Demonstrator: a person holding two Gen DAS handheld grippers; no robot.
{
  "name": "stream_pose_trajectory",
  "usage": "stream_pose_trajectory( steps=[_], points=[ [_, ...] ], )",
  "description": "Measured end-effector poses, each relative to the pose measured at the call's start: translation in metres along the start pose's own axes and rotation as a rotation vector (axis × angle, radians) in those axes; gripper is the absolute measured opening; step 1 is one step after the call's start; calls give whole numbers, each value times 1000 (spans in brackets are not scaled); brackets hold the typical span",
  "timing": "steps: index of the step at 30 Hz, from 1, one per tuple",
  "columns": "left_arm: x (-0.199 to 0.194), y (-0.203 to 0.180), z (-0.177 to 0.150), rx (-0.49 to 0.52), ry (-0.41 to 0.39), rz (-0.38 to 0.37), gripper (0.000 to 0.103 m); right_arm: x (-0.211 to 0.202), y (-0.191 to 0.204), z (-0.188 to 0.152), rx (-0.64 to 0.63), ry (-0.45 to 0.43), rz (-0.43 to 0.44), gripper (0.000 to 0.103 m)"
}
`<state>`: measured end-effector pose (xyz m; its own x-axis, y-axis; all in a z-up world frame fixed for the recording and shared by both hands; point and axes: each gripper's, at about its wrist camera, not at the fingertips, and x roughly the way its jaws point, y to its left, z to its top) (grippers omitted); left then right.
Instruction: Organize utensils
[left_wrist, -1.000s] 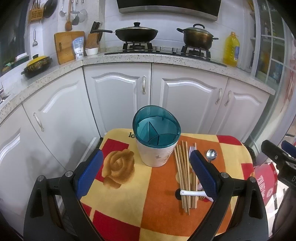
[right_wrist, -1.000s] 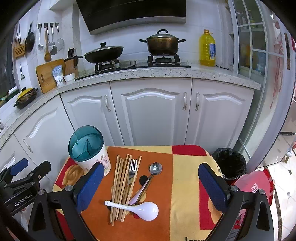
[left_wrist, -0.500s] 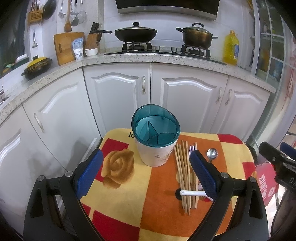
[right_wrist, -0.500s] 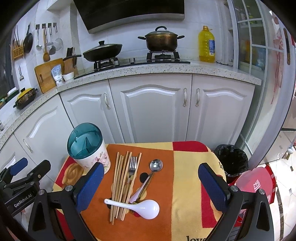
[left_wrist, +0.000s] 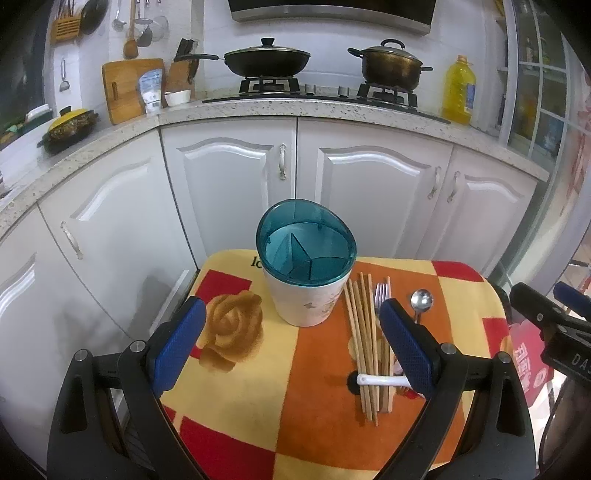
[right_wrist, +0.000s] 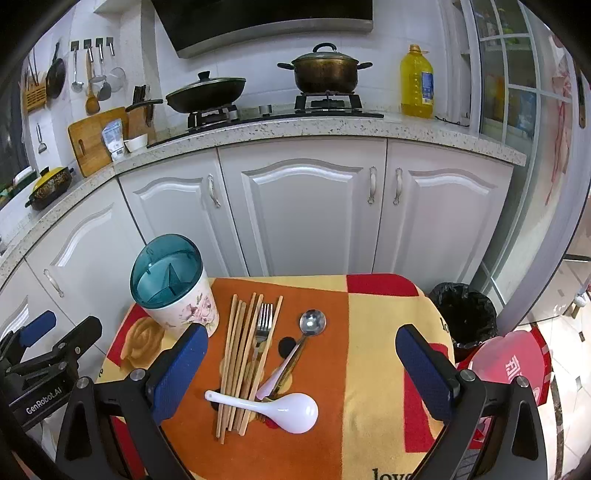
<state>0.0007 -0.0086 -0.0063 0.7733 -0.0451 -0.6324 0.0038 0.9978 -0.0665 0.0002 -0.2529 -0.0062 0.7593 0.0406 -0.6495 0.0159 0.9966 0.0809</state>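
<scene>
Picking one piece at a time works best, since the left gripper (left_wrist: 291, 345) and the right gripper (right_wrist: 301, 363) both hang wide open and hold nothing, so the right one should come straight down and pinch across a thin stick. In the right wrist view, the teal-rimmed utensil holder (right_wrist: 173, 286) stands upright at 10 o'clock. Next come the wooden chopsticks (right_wrist: 238, 358) and fork (right_wrist: 263, 325), pointing long-ways toward 12 o'clock, then the metal spoon (right_wrist: 306, 334), tipped toward 1 o'clock, and the white soup spoon (right_wrist: 275, 406), lying across them with its bowl toward 3 o'clock.

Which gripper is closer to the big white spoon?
Right. The right gripper hangs open right over the white spoon. The left gripper is open too, off to the spoon's left, nearer the utensil holder.
</scene>
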Motion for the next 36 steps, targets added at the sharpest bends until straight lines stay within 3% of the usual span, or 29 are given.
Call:
stream_pose_trajectory(
  steps=[23,36],
  points=[
    [19,-13,-5,50,35,-101,96,26,-16,-5,13,55,-16,102],
    [28,-14,-6,56,49,-97,96,37,-14,-5,7,80,-14,102]
  ],
)
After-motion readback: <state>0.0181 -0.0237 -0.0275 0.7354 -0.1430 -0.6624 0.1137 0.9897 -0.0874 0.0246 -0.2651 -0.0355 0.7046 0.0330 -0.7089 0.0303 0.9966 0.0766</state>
